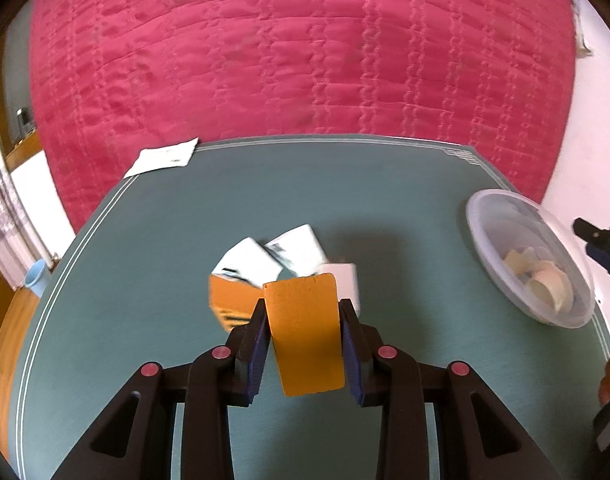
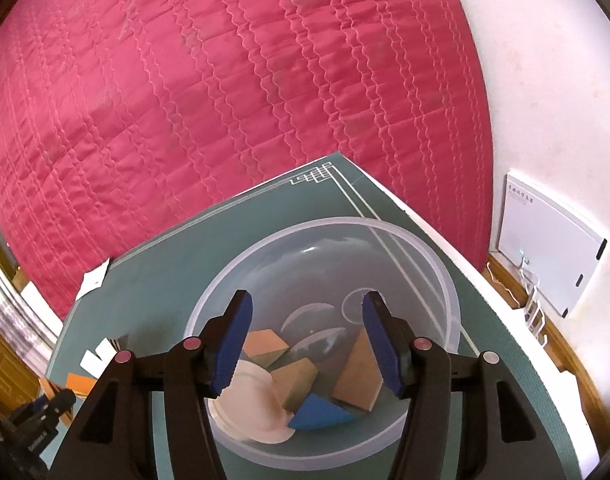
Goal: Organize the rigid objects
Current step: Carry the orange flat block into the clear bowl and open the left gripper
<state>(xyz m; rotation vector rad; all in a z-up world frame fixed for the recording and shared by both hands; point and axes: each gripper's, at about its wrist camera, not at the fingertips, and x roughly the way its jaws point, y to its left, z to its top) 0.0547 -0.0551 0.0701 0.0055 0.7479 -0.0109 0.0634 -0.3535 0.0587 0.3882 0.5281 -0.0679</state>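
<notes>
In the left wrist view my left gripper (image 1: 302,308) is shut on an orange block (image 1: 305,332) and holds it above the green table (image 1: 145,320). Just beyond it lie an orange-and-white box (image 1: 235,298) and white boxes (image 1: 293,250). A clear plastic bowl (image 1: 481,216) stands at the right edge. In the right wrist view my right gripper (image 2: 305,304) is open and empty above that bowl (image 2: 445,292). Inside lie tan wooden blocks (image 2: 359,374), a blue piece (image 2: 317,412) and a cream tape roll (image 2: 249,400).
A pink quilted bed (image 1: 285,60) runs along the far side of the table. A white paper (image 1: 165,158) lies at the table's far left corner. A white device (image 2: 545,240) leans on the wall at right. A blue cup (image 1: 35,278) stands left of the table.
</notes>
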